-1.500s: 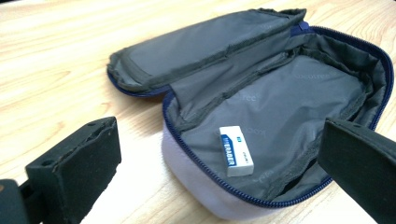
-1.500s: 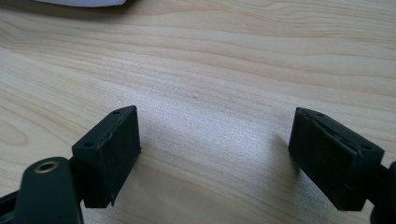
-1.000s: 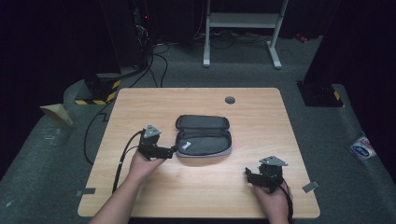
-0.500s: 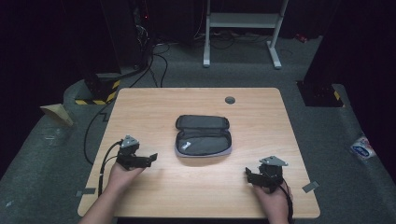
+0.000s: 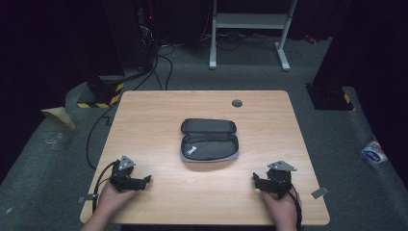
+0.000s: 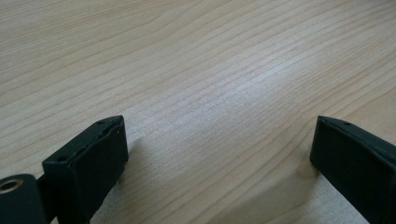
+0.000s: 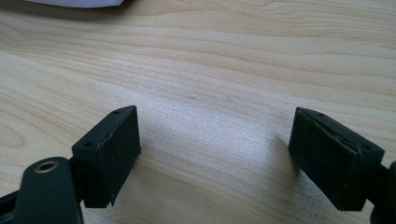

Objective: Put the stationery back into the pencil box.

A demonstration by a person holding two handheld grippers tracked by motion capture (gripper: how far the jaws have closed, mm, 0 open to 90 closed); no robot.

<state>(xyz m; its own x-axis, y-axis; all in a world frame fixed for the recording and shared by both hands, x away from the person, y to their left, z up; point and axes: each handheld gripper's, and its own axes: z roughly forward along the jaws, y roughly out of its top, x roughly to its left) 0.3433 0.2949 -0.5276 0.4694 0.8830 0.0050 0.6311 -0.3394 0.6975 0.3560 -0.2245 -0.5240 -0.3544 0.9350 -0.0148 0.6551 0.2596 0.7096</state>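
Table [image 5: 159,115]; pouch [image 5: 210,140] label unreadable.

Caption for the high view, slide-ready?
Open case mid-table; left gripper and right gripper, jaws open, rest near the front corners.

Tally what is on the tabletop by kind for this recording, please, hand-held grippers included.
Hand-held gripper: 2, the left hand-held gripper and the right hand-held gripper, both open and empty
Open zip case: 1
Total: 3
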